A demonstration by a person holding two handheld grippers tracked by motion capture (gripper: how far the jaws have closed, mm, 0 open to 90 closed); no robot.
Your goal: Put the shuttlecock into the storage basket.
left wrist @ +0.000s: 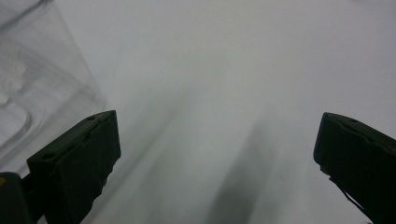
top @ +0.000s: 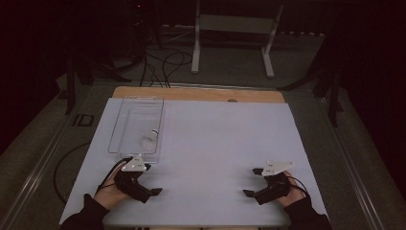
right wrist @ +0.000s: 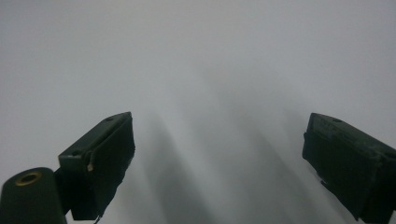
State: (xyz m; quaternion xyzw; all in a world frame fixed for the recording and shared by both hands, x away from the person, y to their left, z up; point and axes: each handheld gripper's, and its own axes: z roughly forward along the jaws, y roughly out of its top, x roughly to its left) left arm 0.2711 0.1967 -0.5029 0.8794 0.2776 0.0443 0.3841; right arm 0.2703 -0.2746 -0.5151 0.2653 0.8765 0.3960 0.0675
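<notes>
A clear plastic tray (top: pixel 130 120) lies on the white sheet (top: pixel 215 139) at the left, with a white shuttlecock (top: pixel 150 138) inside near its front end. My left gripper (top: pixel 152 179) rests on the sheet just in front of the tray, held by a hand, jaws wide open and empty. In the left gripper view the left gripper (left wrist: pixel 217 121) faces bare sheet, and the tray's corner (left wrist: pixel 46 88) shows blurred at the upper left. My right gripper (top: pixel 252 182) lies at the front right, also open and empty. The right gripper (right wrist: pixel 219 121) looks along plain white sheet.
The sheet covers a wooden table whose far edge (top: pixel 201 92) shows as a tan strip. Beyond it stand a white frame (top: pixel 234 28) and loose cables (top: pixel 165 64) on a dark floor. Black stands (top: pixel 332 91) flank the table.
</notes>
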